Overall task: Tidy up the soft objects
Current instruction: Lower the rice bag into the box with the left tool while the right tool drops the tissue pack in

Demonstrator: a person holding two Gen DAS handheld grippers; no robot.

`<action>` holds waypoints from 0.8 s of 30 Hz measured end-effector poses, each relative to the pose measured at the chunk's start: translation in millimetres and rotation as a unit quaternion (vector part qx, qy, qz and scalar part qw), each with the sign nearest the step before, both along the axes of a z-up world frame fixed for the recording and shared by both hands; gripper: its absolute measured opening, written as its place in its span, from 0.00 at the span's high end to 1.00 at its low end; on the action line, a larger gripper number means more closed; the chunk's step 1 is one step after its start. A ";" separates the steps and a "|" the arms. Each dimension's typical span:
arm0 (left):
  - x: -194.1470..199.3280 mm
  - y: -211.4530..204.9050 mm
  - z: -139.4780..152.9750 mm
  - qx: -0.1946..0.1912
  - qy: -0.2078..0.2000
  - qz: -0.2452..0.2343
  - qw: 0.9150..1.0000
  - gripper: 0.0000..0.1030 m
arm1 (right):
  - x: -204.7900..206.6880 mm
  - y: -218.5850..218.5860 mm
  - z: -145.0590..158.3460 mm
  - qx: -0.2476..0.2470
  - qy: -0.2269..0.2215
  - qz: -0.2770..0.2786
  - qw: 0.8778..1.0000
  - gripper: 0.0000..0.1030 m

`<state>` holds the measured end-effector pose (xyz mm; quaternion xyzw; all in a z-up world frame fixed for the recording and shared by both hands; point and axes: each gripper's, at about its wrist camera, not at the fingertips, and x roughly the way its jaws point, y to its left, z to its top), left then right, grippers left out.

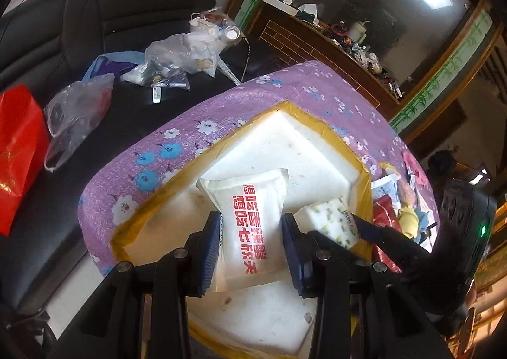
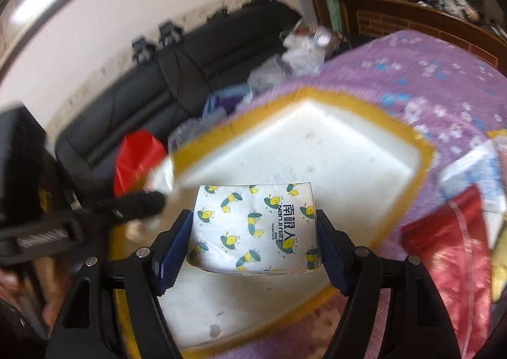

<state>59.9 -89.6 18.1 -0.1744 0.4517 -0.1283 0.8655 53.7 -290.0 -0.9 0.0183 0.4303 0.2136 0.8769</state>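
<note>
My left gripper (image 1: 250, 241) is shut on a white soft packet with red characters (image 1: 250, 222), held above the white foam box (image 1: 304, 150) with its yellow-taped rim. To its right hangs a tissue pack with a lemon print (image 1: 332, 222), held by the other gripper. In the right wrist view my right gripper (image 2: 255, 232) is shut on that lemon-print tissue pack (image 2: 253, 226), also over the foam box (image 2: 317, 153). The left gripper's black finger (image 2: 139, 205) and a corner of its packet show at the left of that view.
The box sits on a purple flowered cloth (image 1: 190, 124). More soft items, a red bag (image 2: 450, 248), a blue-white pack (image 1: 385, 189) and a small plush toy (image 1: 407, 219), lie right of the box. Behind is a black sofa (image 1: 79, 42) with plastic bags (image 1: 177, 54) and a red bag (image 1: 19, 150).
</note>
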 end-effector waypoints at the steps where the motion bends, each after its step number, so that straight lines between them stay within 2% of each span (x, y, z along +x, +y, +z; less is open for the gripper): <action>1: 1.0 -0.6 -1.3 0.002 0.000 -0.002 1.000 0.61 | -2.9 5.3 -1.2 -0.025 -0.006 0.007 1.000 0.28; 5: 4.2 -5.8 -2.6 0.010 -0.001 -0.012 1.000 0.61 | -20.8 14.9 -3.0 -0.083 0.005 0.034 0.996 0.28; 11: 10.5 -15.8 -13.3 0.028 0.012 -0.017 0.999 0.60 | -29.1 10.8 -1.8 -0.100 -0.003 0.042 0.994 0.28; 14: 10.0 -19.1 -15.1 0.039 0.008 -0.015 0.999 0.57 | -29.9 8.8 0.4 -0.086 -0.008 0.032 0.996 0.27; 15: 8.5 -18.1 -13.3 0.029 0.005 -0.015 0.999 0.51 | -32.5 5.7 2.4 -0.080 -0.011 0.028 0.996 0.26; 18: 1.2 -11.5 -8.2 0.013 -0.006 0.002 1.000 0.22 | -44.5 -8.7 14.4 -0.045 -0.034 0.016 0.998 0.21; 19: -1.4 -8.7 -7.1 0.009 -0.009 0.010 1.000 0.19 | -51.1 -16.2 17.8 -0.029 -0.042 0.008 0.999 0.17; 24: -20.6 -5.7 -1.2 -0.004 -0.008 0.026 1.000 0.19 | -77.6 -49.7 31.0 0.026 -0.059 -0.025 0.998 0.17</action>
